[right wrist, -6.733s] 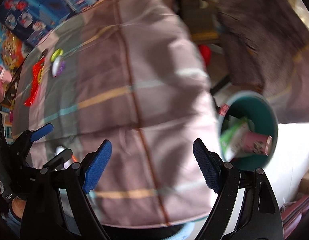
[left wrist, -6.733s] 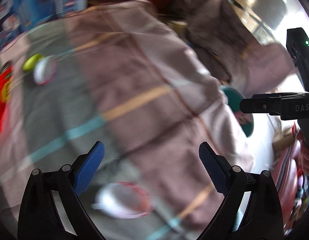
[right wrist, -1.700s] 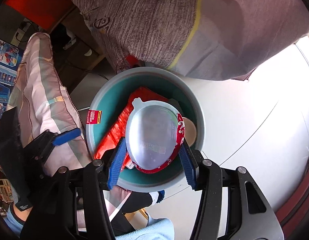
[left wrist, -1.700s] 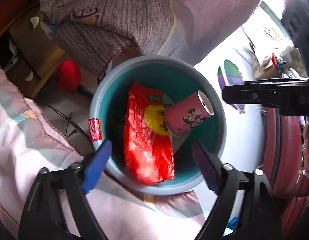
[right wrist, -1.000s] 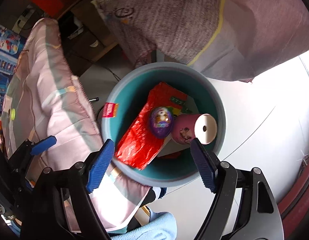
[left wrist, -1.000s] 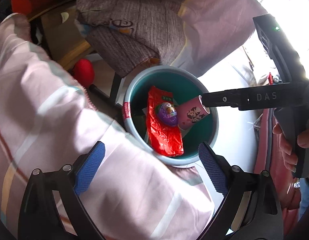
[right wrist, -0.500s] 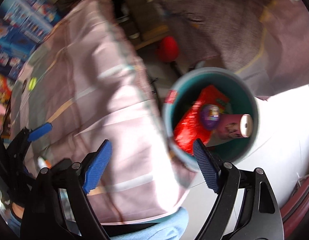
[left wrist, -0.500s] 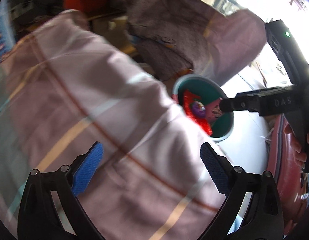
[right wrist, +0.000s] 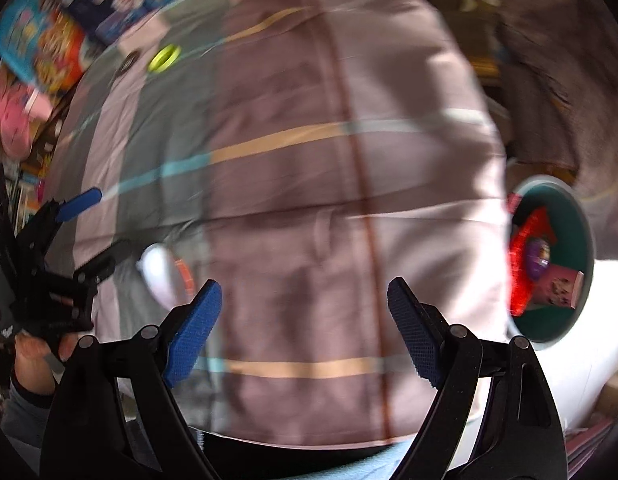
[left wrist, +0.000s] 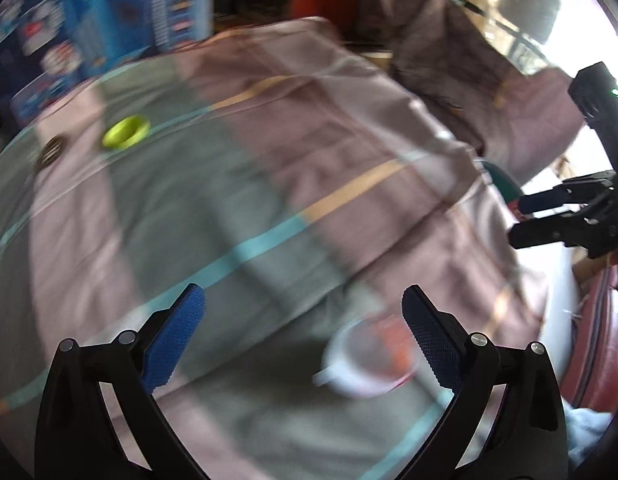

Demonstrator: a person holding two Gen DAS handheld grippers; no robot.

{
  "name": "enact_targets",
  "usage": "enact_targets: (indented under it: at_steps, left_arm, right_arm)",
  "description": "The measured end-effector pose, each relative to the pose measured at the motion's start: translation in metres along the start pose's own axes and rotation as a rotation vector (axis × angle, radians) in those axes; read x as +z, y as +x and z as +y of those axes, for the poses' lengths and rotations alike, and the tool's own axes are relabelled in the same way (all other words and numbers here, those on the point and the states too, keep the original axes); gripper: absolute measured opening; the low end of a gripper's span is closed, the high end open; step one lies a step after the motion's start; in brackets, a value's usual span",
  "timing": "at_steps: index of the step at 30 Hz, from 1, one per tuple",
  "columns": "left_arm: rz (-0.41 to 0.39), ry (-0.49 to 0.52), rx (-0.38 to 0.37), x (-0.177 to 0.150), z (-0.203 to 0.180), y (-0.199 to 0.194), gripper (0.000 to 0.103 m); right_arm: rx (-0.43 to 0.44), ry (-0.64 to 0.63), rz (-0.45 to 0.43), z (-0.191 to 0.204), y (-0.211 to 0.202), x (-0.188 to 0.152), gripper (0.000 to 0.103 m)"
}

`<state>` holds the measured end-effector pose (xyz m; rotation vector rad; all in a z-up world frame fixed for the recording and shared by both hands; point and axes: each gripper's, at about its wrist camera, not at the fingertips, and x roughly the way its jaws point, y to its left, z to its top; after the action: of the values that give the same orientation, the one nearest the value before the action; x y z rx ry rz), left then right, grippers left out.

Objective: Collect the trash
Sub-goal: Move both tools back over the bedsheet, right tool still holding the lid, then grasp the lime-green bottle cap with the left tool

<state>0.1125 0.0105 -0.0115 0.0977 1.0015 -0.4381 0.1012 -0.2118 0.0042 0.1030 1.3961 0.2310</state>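
Observation:
My left gripper [left wrist: 303,320] hangs open and empty over a pink and grey striped tablecloth [left wrist: 269,168]. A blurred white lid with a red rim [left wrist: 369,364] lies on the cloth just below its right finger. Further back on the cloth sits a yellow-green ring [left wrist: 127,132]. My right gripper [right wrist: 303,308] is open too, with nothing between its pads. The right wrist view shows the same lid [right wrist: 165,276] left of it, beside the left gripper [right wrist: 93,232]. At the right, off the table, stands the teal bin [right wrist: 585,216] with a red wrapper [right wrist: 523,280], a purple egg [right wrist: 539,258] and a pink cup [right wrist: 561,288].
Colourful toy boxes [left wrist: 109,20] stand behind the table. A grey-brown knitted cloth [left wrist: 449,60] hangs at the back right. A dark red leather seat [left wrist: 589,340] lies to the right, by a white floor [right wrist: 597,320]. A hand [right wrist: 33,356] holds the left gripper.
Both grippers have swung from above the bin to over the tablecloth. The bin has slid to the right edge. The lid and the ring have come into view.

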Motion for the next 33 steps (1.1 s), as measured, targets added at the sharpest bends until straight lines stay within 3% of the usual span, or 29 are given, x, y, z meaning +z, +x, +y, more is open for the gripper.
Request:
enact_targets:
  at_steps: [8,14,17,20,25,33]
  left_arm:
    - [0.016,-0.116,0.069,-0.043,0.079,-0.011,0.099]
    - [0.017,-0.147,0.083,-0.055,0.103,-0.014,0.099]
    - [0.018,-0.161,0.082,-0.058,0.111,-0.014,0.099]
    - [0.024,-0.185,0.072,-0.059,0.121,-0.010,0.099]
    - [0.026,-0.196,0.065,-0.056,0.129,-0.006,0.099]
    - [0.025,-0.219,0.051,-0.012,0.150,0.020,0.099]
  right_arm:
    - [0.002,-0.164,0.094,0.090,0.046,-0.004,0.081]
    - [-0.020,-0.235,0.118,0.127,0.069,-0.009,0.081]
    - [-0.033,-0.251,0.134,0.136,0.078,-0.010,0.075]
    - [-0.052,-0.269,0.162,0.143,0.089,-0.013,0.050]
    - [-0.029,-0.248,0.148,0.140,0.084,0.001,0.050]
    - [-0.026,-0.165,0.086,0.114,0.075,0.082,0.050]
